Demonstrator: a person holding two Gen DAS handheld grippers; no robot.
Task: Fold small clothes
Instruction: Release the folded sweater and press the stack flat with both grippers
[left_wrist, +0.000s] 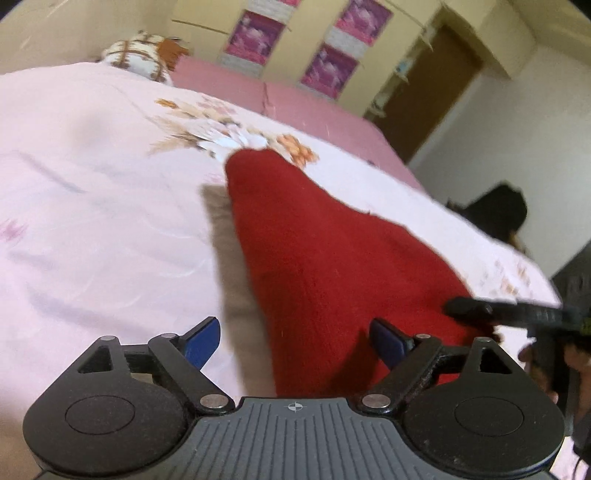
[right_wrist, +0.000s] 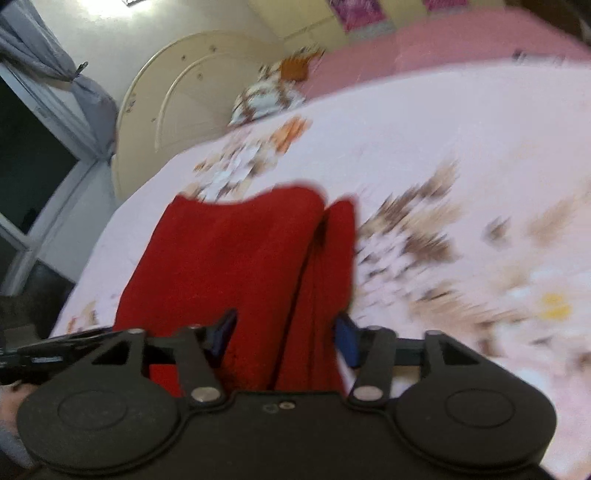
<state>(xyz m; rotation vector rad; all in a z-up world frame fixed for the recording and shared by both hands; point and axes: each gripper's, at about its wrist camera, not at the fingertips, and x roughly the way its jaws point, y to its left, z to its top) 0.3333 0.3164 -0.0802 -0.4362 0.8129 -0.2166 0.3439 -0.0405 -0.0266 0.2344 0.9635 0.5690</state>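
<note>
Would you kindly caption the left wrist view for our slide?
Left gripper, jaws open, above a red knit garment on a pale pink floral bedspread.

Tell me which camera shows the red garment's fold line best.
The right wrist view. There the red garment shows a dark crease running lengthwise, with a narrower flap lying beside the main panel. The left wrist view shows the same garment only as one smooth tapering red shape on the floral bedcover; no crease is visible.
</note>
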